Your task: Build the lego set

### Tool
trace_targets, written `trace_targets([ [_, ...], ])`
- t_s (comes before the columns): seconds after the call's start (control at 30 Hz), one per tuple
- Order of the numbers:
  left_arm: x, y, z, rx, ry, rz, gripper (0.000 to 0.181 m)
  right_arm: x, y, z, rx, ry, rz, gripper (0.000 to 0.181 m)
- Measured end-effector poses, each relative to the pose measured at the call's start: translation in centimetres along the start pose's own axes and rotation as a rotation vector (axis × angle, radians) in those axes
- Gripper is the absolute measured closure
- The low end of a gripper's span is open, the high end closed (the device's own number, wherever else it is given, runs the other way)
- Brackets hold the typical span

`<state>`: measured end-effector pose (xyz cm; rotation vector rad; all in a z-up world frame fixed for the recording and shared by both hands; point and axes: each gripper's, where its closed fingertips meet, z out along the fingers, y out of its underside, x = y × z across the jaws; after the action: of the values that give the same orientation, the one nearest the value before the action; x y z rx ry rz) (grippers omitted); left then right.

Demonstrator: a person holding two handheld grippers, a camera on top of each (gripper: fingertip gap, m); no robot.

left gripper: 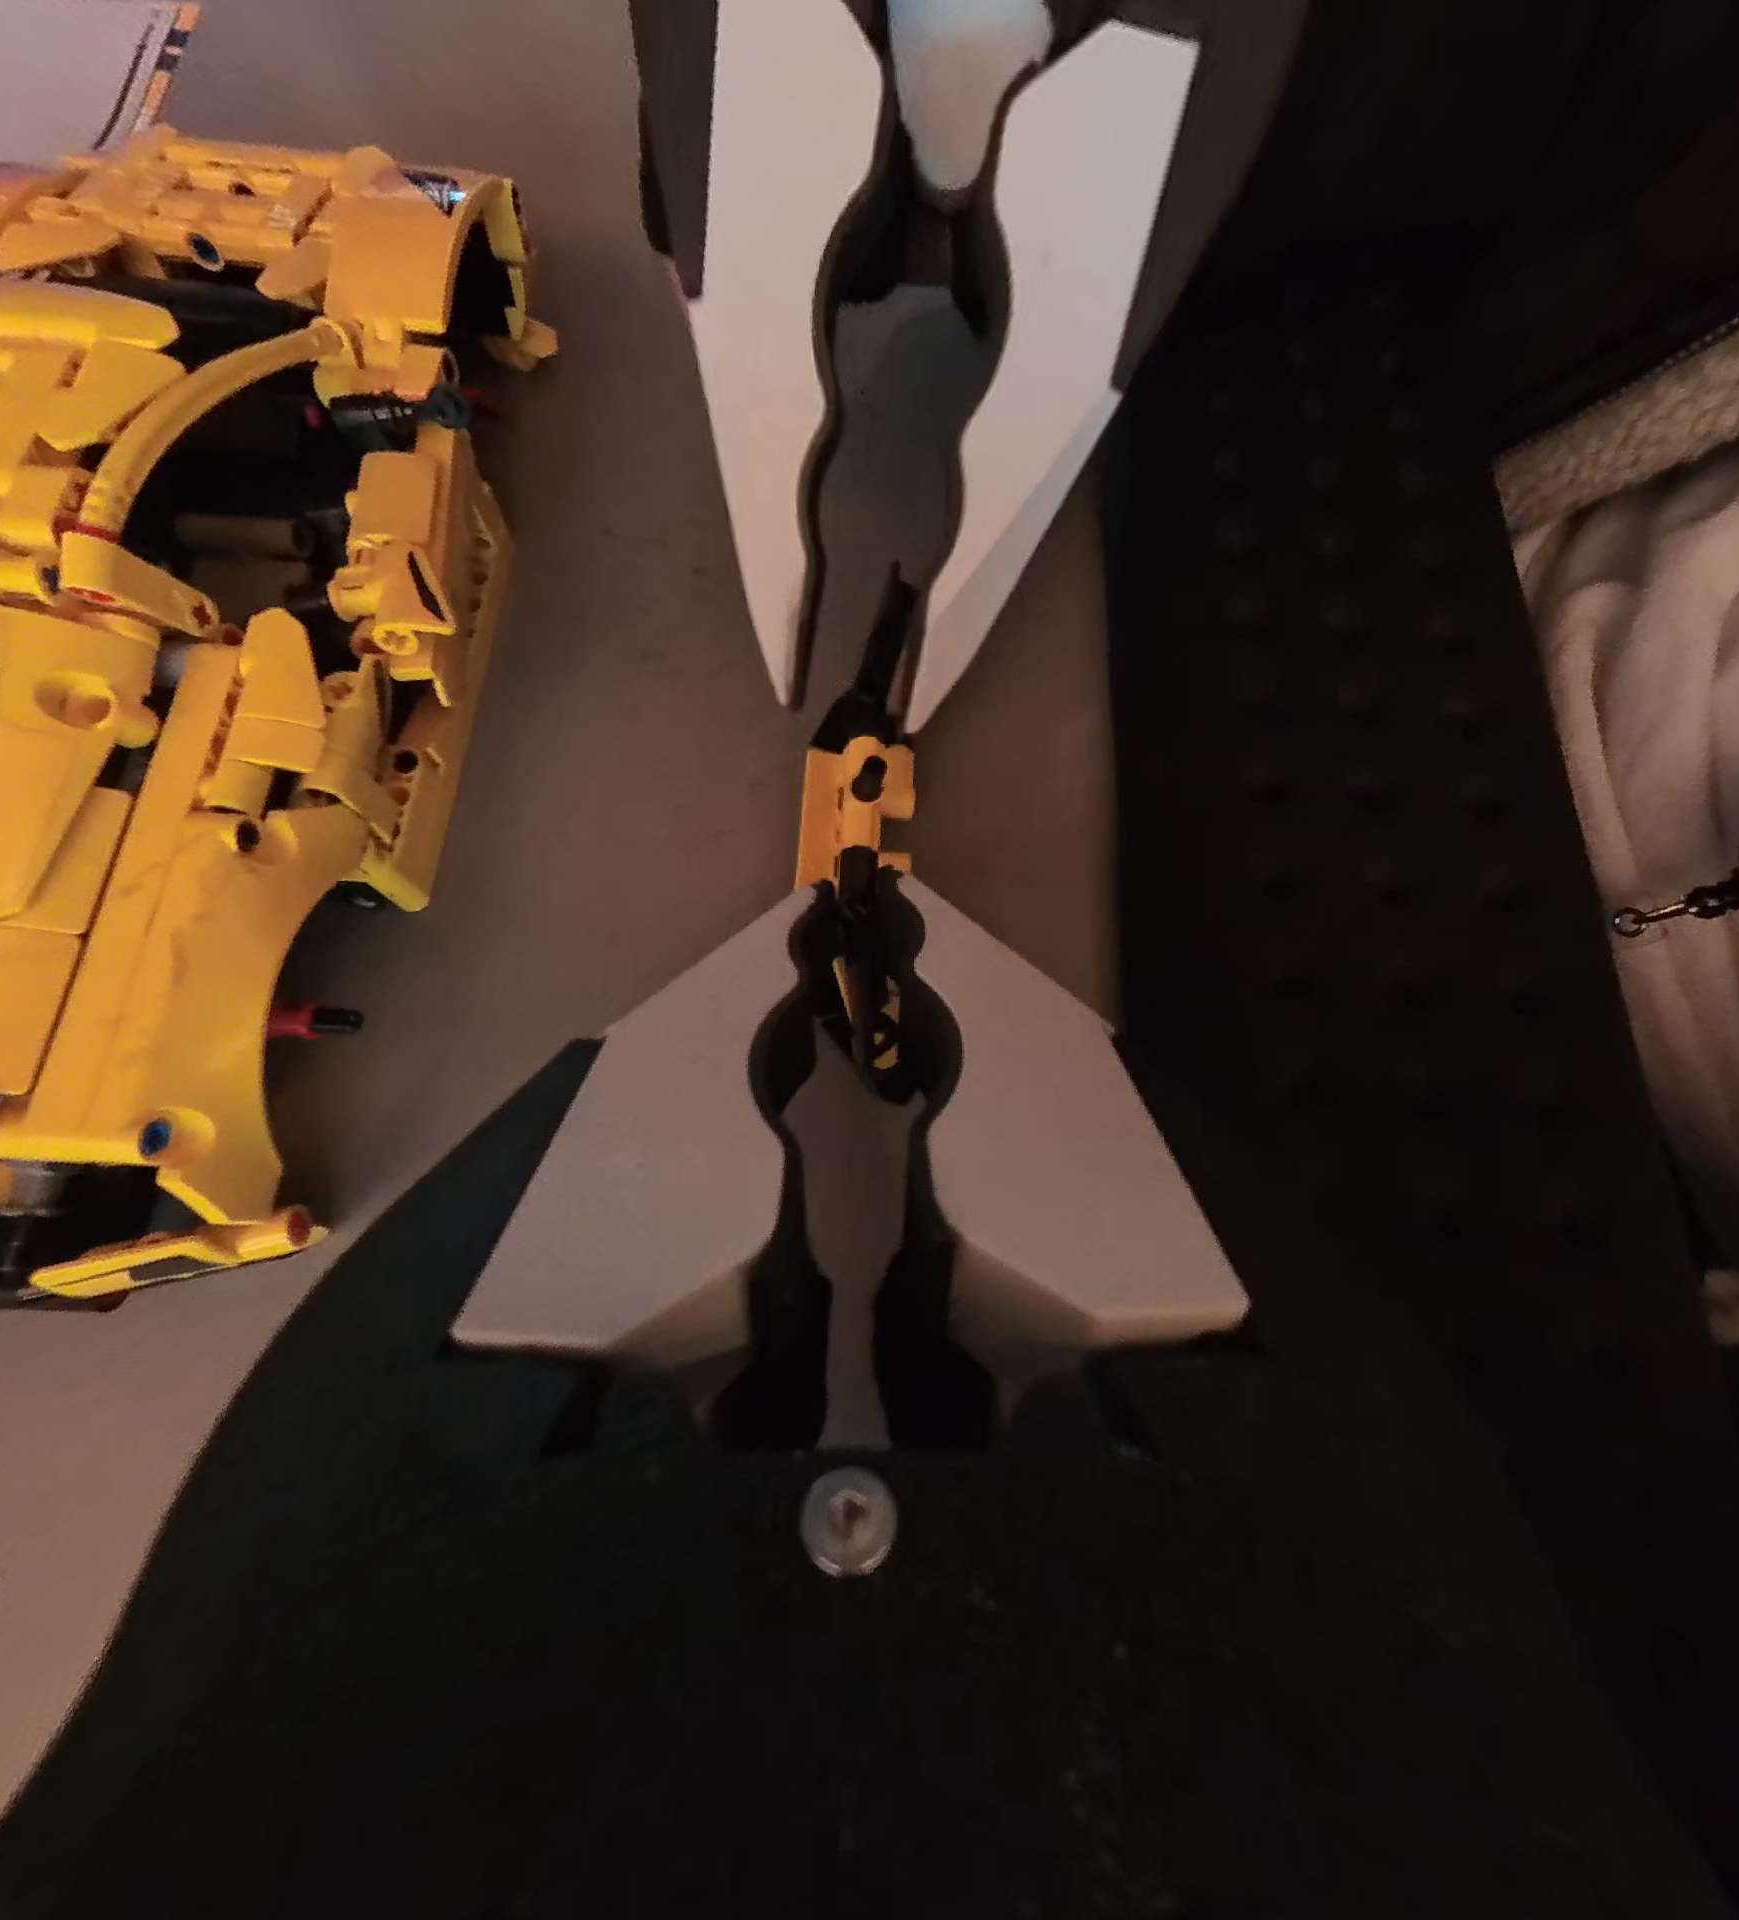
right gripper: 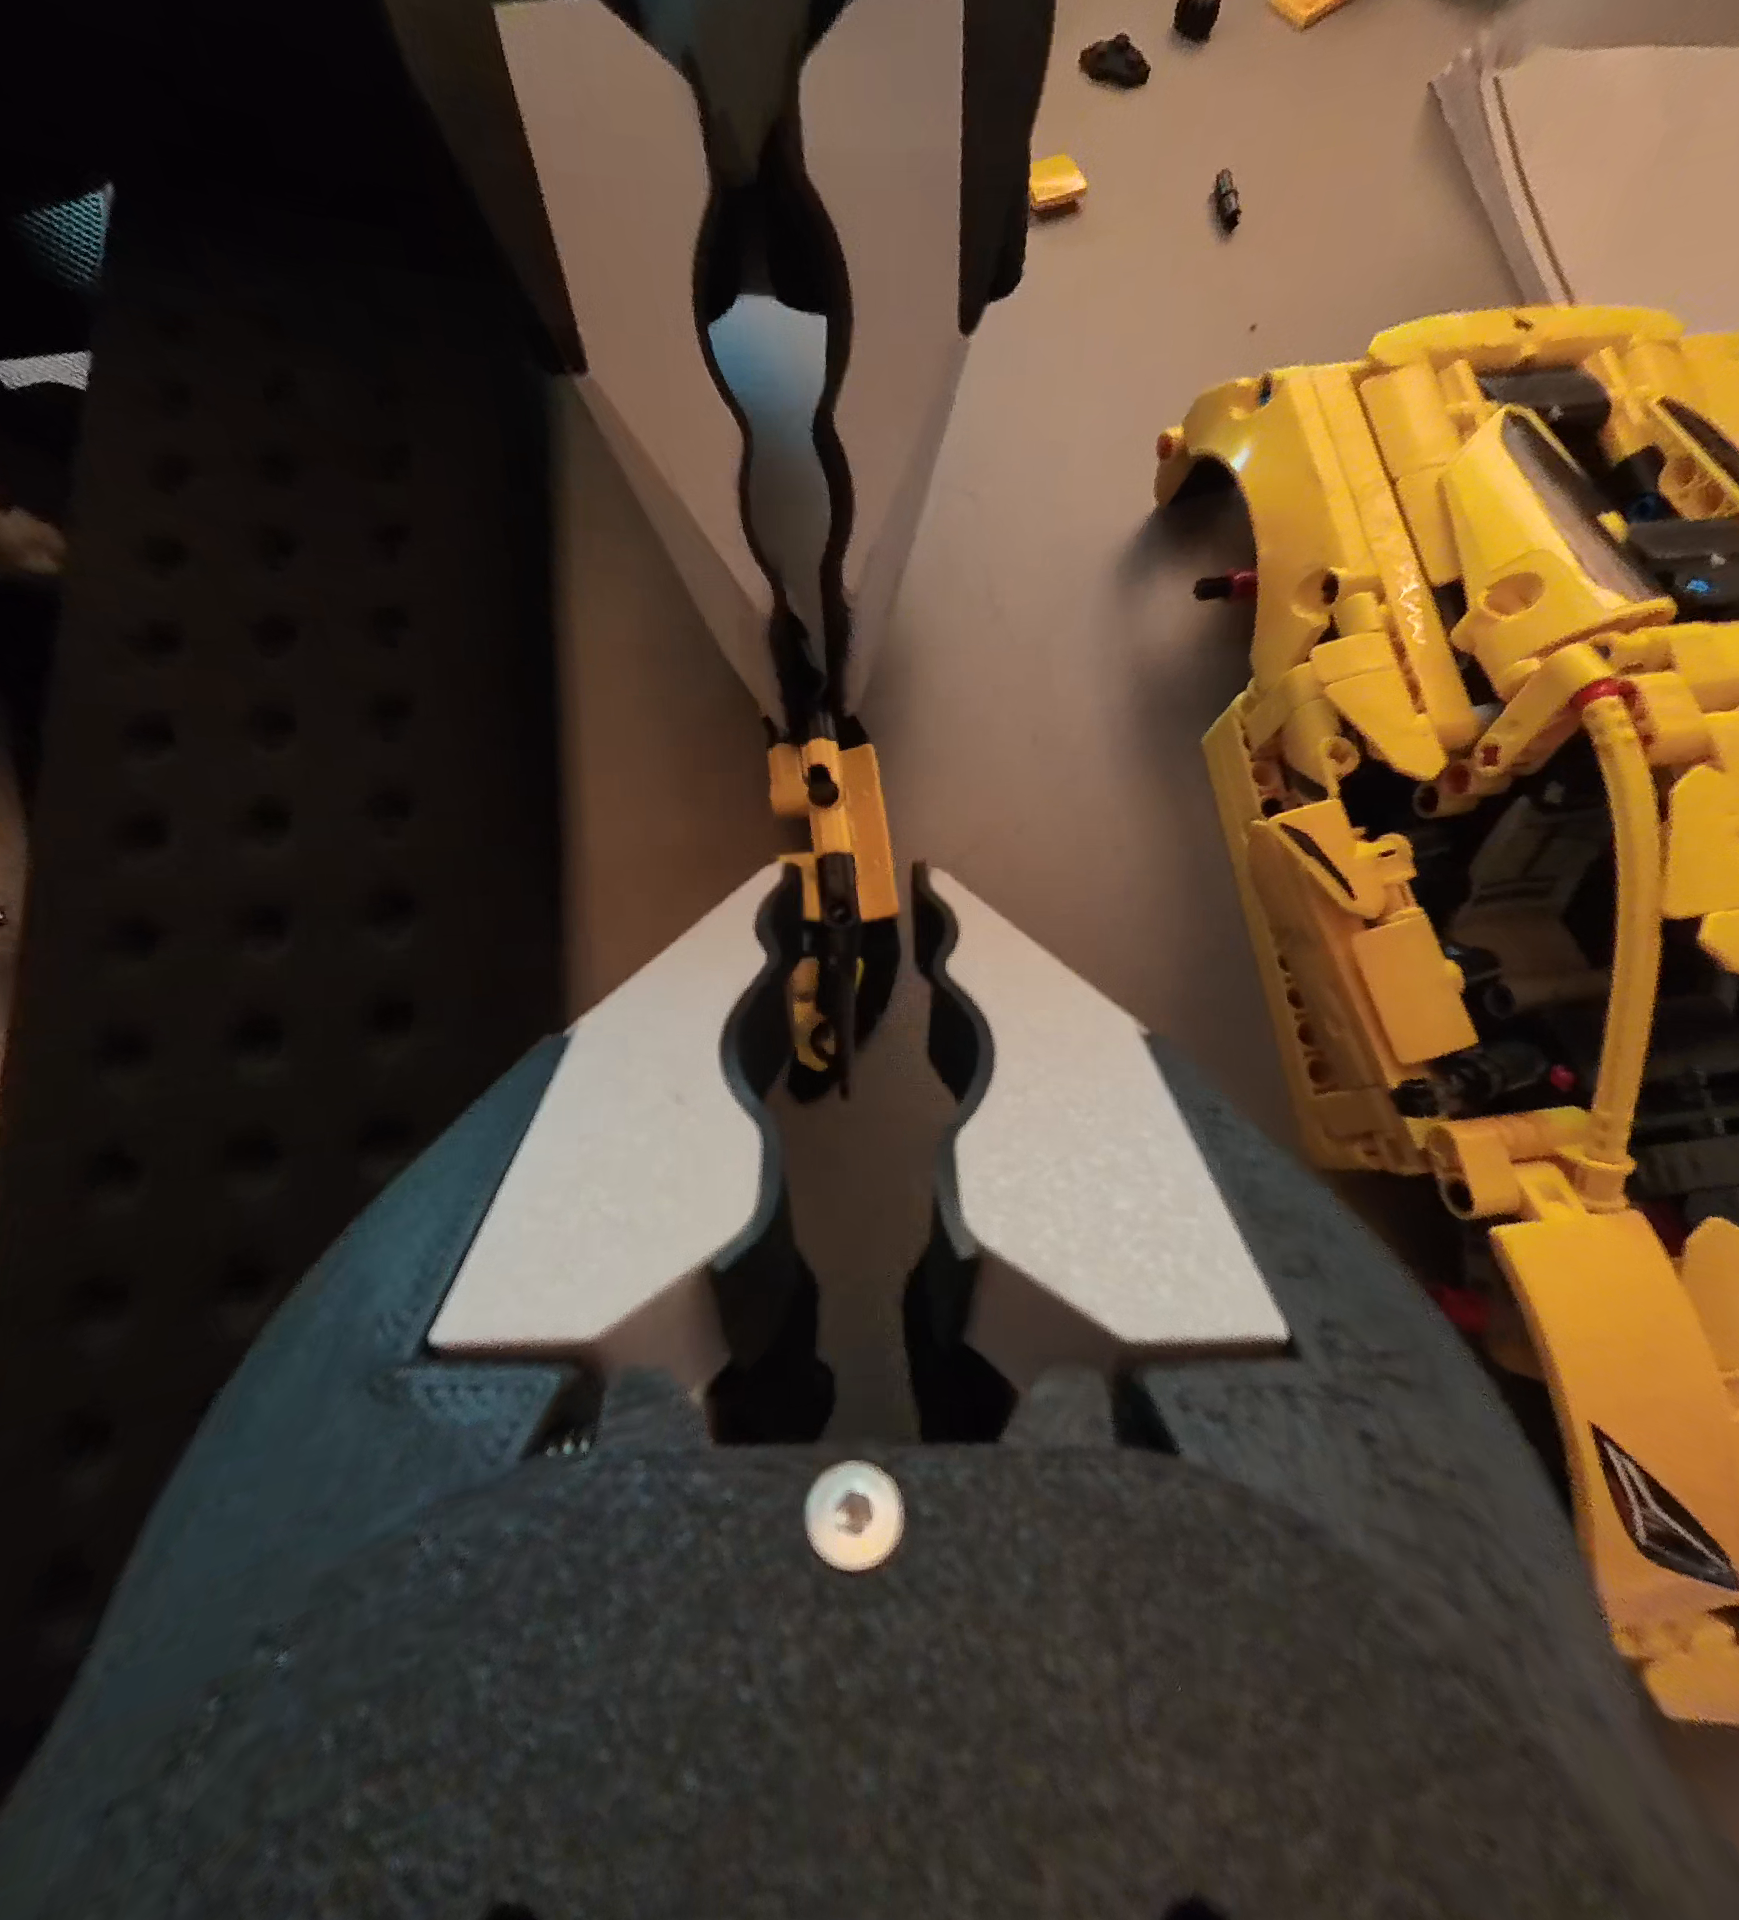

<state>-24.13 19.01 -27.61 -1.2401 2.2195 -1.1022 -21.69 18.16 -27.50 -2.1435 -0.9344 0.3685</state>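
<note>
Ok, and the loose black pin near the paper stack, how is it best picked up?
Grip the black pin across its middle, from straight above. It lies flat on the table, long and thin, so fingers should close across its narrow width. The yellow piece beside it lies apart. The left gripper is shut on the subassembly.

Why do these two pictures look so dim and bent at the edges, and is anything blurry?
Left wrist view: warm, dim light; the right side falls into near black, the yellow car bows outward from wide-angle distortion, and its lower edge is soft. Right wrist view: brighter grey table; the small yellow piece between the tools is fairly sharp, the far loose parts blurred.
</note>
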Motion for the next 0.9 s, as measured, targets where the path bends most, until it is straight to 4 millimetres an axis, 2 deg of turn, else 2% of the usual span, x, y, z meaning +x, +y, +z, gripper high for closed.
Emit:
trace_targets([
  [0.07,-0.1,-0.1,0.1,-0.012,-0.007,-0.018,0.173,0.0,-0.4,-0.2,0.012,0.032,-0.030,0.153],
  [0.2,-0.1,0.1,0.1,-0.003,0.022,-0.064,0.174,-0.3,0.7,0.7,-0.085,0.130,-0.175,0.146],
  [0.3,-0.9,0.1,0.0,-0.018,0.036,-0.186,0.174,0.1,0.3,0.7,-0.113,0.217,-0.277,0.145],
  [0.37,-0.7,0.1,0.0,-0.018,0.103,-0.266,0.174,0.0,-0.4,0.7,-0.108,0.244,-0.345,0.141],
  [0.43,-1.0,0.1,-0.1,-0.013,0.126,-0.288,0.174,0.5,0.0,1.1,-0.165,0.291,-0.437,0.138],
  [0.6,-1.0,0.2,-0.1,-0.013,0.172,-0.344,0.174,1.2,0.5,2.1,-0.242,0.307,-0.563,0.153],
  [0.67,-0.9,0.2,-0.1,-0.013,0.188,-0.363,0.174,1.2,0.5,2.1,-0.259,0.270,-0.554,0.154],
  [0.73,-1.2,0.0,-0.4,0.010,0.173,-0.335,0.172,0.9,0.7,2.1,-0.263,0.184,-0.473,0.154],
  [0.8,-1.3,-0.6,-1.2,0.074,0.157,-0.295,0.154,1.4,0.8,1.9,-0.254,0.152,-0.431,0.154],
  [0.9,-1.6,-1.4,-3.2,0.187,0.100,-0.263,0.143,1.5,0.5,1.4,-0.182,0.064,-0.302,0.154],
])
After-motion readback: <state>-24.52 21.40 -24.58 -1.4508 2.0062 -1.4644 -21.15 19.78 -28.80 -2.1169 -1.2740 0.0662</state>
